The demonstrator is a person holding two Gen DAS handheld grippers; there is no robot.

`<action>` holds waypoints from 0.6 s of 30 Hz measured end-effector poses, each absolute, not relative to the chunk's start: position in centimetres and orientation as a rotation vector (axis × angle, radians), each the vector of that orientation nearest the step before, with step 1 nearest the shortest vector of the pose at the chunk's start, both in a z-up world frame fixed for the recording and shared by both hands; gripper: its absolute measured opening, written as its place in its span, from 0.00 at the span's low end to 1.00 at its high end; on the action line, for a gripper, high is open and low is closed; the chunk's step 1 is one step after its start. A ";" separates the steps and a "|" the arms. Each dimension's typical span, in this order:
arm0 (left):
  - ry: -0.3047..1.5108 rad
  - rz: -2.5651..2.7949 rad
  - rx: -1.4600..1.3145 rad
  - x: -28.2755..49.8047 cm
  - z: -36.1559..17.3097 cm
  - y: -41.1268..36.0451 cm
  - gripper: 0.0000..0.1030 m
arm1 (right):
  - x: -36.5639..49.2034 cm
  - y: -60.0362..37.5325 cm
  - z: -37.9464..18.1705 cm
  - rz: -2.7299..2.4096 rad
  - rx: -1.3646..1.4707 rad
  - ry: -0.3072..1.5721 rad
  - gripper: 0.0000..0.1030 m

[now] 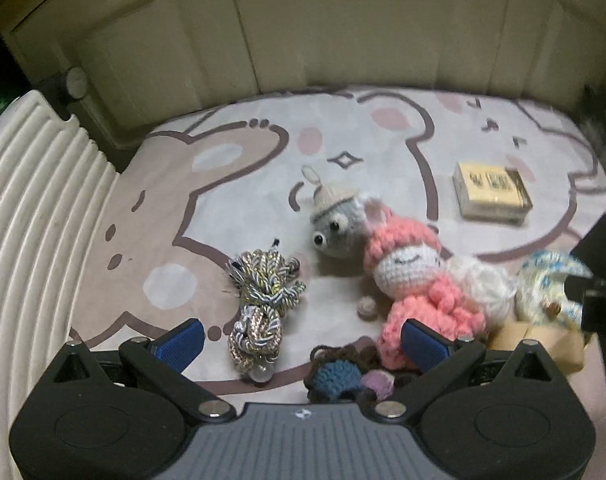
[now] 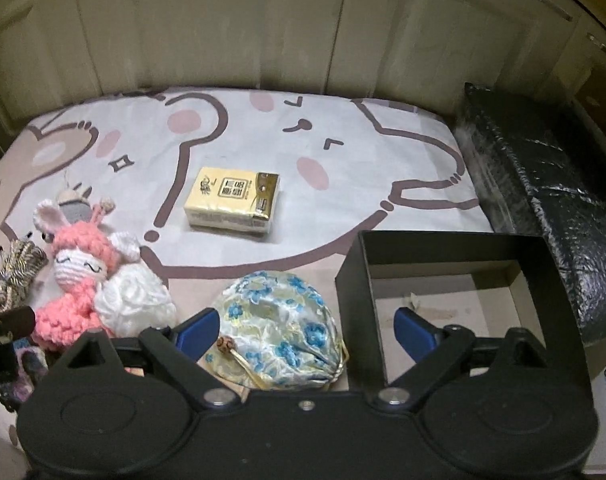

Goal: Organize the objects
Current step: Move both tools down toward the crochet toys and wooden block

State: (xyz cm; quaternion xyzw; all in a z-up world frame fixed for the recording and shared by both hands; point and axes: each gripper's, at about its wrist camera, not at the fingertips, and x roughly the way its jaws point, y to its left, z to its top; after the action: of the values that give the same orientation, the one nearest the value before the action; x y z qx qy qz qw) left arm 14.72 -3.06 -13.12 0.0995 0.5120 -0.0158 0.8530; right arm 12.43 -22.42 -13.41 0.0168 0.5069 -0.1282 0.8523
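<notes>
Though aimed at sorting, looks barely begun, judging from the layout. Shows nothing yet packed in the black box (image 2: 455, 248) at the right of the desk (image 2: 343, 128): open top, bare floor, only a small pale scrap inside.

Still loose on the printed mat, all outside the box:
- tissue pack (image 2: 233, 202), alone near the middle, well apart from the rest;
- floral pouch (image 2: 279, 320), just beside the box's left wall, resting partly on a piece of cardboard (image 1: 543, 340);
- pink crochet doll (image 1: 407, 276), lying with a white fluffy ball (image 1: 483, 280) touching its side;
- grey crochet toy (image 1: 335, 224), touching the doll's head on the far side;
- braided cord bundle (image 1: 263, 304), near the doll's left;
- blue and purple crochet piece (image 1: 335, 372), nearest the left camera, partly hidden by the tool.

Left hand-held gripper (image 1: 303, 332): spread wide, gripping nothing, poised above the gap between cord bundle and doll, touching neither as far as can be told. Right hand-held gripper (image 2: 306, 318): likewise spread wide and empty, hanging over the floral pouch with one finger over the box opening.

Leaves, by this reading, every item to be picked up and placed; likely first candidates are the pouch on the right and the cord or the doll on the left.
</notes>
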 end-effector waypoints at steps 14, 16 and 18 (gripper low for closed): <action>1.100 -0.062 0.192 14.9 -13.8 -2.0 1.00 | 12.7 -20.7 -14.8 -0.226 -0.105 1.133 0.92; 1.114 -0.058 0.191 14.9 -14.1 -1.8 1.00 | 12.6 -20.4 -14.9 -0.222 -0.138 1.146 0.92; 1.131 -0.053 0.206 14.9 -14.4 -1.6 1.00 | 12.4 -20.0 -15.1 -0.217 -0.175 1.163 0.92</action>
State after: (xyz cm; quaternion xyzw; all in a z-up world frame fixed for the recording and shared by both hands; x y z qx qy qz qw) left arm 14.94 -1.61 -14.43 0.0976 0.5347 -0.0249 0.8390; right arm 12.44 -20.02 -15.10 -0.0822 0.5475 -0.1020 0.8265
